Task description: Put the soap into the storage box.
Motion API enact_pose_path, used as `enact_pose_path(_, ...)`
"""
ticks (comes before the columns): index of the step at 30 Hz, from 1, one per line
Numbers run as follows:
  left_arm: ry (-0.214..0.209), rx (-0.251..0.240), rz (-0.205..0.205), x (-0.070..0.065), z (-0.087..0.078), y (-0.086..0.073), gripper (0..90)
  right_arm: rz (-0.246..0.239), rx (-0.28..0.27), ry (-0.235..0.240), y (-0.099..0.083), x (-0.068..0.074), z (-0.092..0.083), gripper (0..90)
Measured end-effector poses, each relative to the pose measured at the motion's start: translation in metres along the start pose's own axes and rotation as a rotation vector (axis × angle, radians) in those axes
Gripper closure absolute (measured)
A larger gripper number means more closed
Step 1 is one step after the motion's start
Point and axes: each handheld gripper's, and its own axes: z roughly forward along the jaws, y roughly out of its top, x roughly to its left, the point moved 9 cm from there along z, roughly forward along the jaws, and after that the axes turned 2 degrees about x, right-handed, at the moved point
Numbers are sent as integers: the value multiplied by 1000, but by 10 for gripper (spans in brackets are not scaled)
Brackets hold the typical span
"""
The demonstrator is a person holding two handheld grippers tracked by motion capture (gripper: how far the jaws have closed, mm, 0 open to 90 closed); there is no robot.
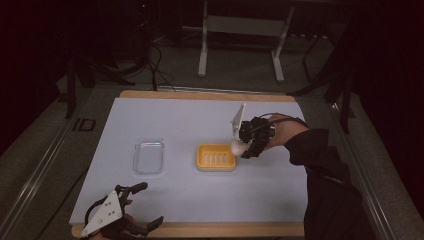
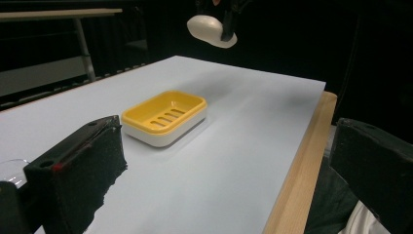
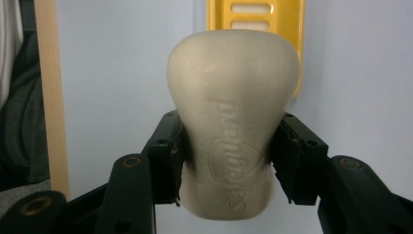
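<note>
**Soap bar held above the yellow dish**

The right gripper [image 1: 243, 146] clenches a cream soap bar [image 3: 233, 122], holding it in the air just beside the yellow soap dish [image 1: 216, 157]. The left gripper [image 1: 145, 205] rests spread wide at the tabletop's [image 1: 175, 115] near edge.

The high view looks forward and down from above the person's side, taking in the whole white table [image 1: 200, 195]. The left gripper view sits low at the near edge, looking level across the table between its own wide-set jaws toward the yellow soap dish [image 2: 164, 117] ahead. The right gripper view looks steeply down, very close, with the soap bar [image 3: 233, 122] between its jaws and the dish just beyond them. All three views share the dish.
</note>
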Motion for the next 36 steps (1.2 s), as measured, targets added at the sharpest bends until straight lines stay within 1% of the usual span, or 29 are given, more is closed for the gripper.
enact_pose_path(1,-1,1,0,0,0,0,0,-10,-4,-3,2,0,-1,496)
enact_pose_path(3,-1,0,0,0,0,0,0,-13,-8,5,6,1,-2,496)
enact_pose_path(4,0,0,0,0,0,0,0,-24,-6,1,10,0,-2,496)
enact_pose_path(6,-1,0,0,0,0,0,0,-28,-6,1,12,0,-2,496)
enact_pose_path(7,-2,0,-1,0,0,0,0,-34,-15,-4,16,-1,-3,496)
enact_pose_path(9,-2,1,0,0,0,0,0,-34,-18,-3,18,-2,-3,496)
enact_pose_path(10,-2,0,-1,0,0,0,0,-38,-30,-7,22,-3,-3,496)
enact_pose_path(12,-2,0,-1,0,0,0,0,-47,-34,-13,25,-4,-2,496)
enact_pose_path(14,-1,1,1,0,0,0,0,-43,-47,-16,29,-7,-3,496)
enact_pose_path(18,-1,1,2,0,0,0,0,-57,-66,-20,36,-10,-1,496)
enact_pose_path(20,-4,-2,-5,0,-1,0,0,-58,-81,-18,39,-10,-1,496)
enact_pose_path(21,-4,-2,-5,0,-1,0,0,-69,-98,-19,41,-10,-1,496)
enact_pose_path(24,-5,-8,-14,1,-2,1,0,-67,-133,-21,46,-11,-1,496)
enact_pose_path(29,-5,-6,-7,0,-2,0,0,-67,-148,-21,49,-15,3,496)
enact_pose_path(33,-4,-3,-6,1,-2,0,0,-69,-155,-15,49,-15,6,496)
enact_pose_path(36,-3,-4,-6,1,-2,0,0,-70,-162,-1,50,-16,13,496)
